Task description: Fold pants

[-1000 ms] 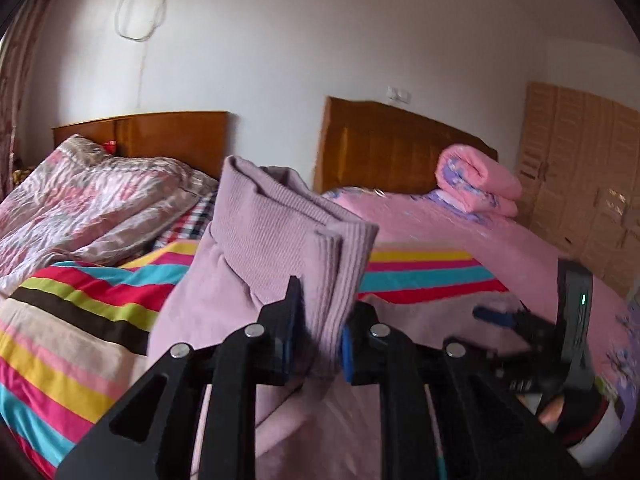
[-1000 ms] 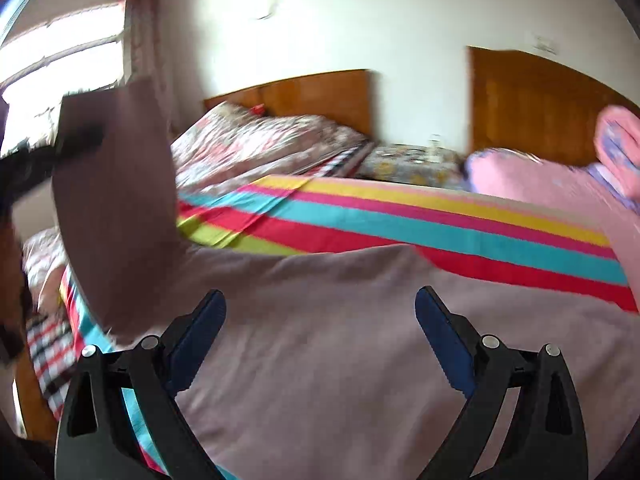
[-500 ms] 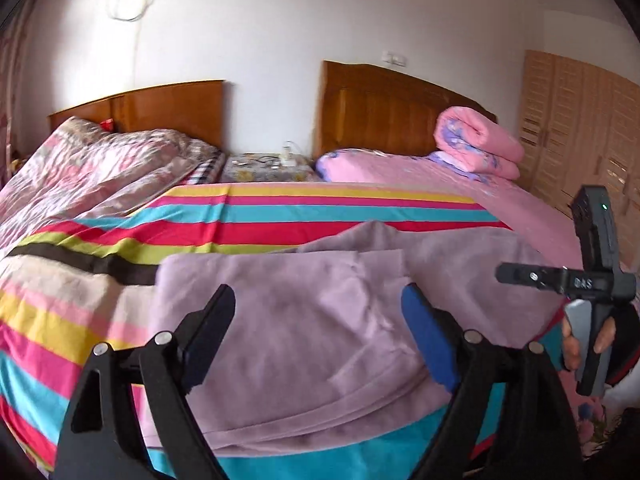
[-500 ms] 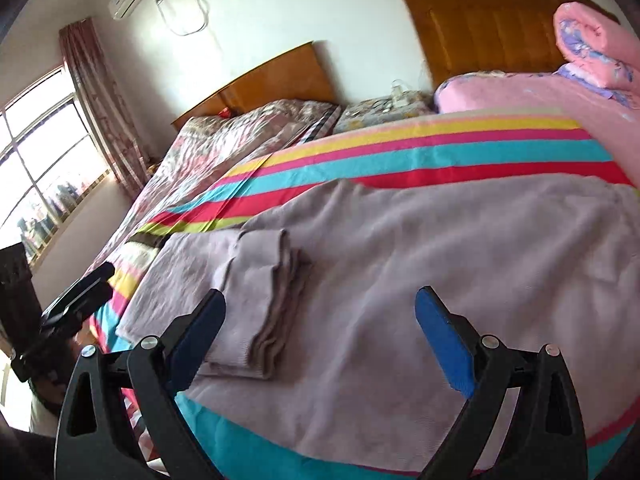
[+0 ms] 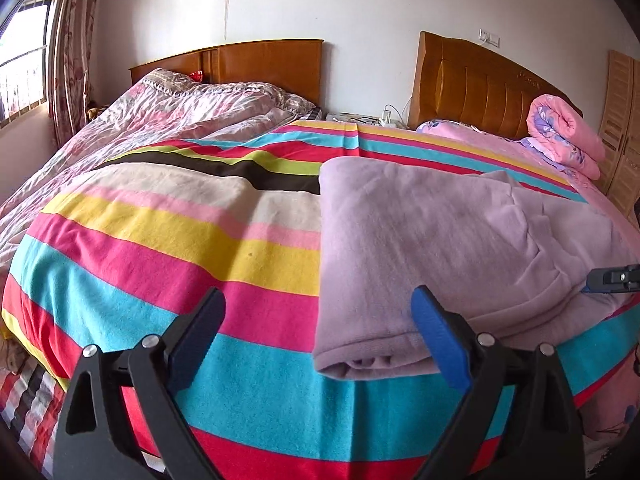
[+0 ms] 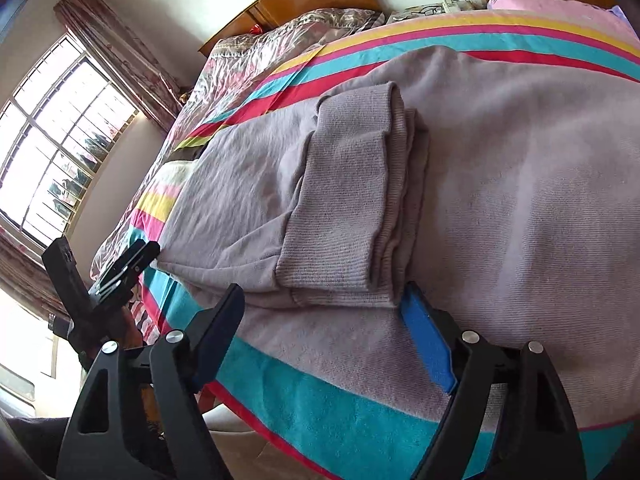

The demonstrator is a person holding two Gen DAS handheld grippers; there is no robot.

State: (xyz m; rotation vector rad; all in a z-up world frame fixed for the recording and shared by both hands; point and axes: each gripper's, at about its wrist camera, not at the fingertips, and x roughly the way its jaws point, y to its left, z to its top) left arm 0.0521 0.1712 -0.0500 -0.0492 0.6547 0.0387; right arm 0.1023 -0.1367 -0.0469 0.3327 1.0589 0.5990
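The soft mauve knitted pants (image 6: 360,184) lie on the bed's bright striped blanket (image 5: 168,240), near its front edge, with the leg ends already brought over the upper part — the ribbed cuffs (image 6: 344,216) rest stacked on the body of the garment. So one fold looks done; the pants are still long and loose, and at least one more fold, perhaps with some smoothing, seems left. The left claw (image 5: 316,340) hangs wide open and empty at the folded edge. The right claw (image 6: 320,344) is likewise spread apart, holding nothing, just in front of the cuffs.
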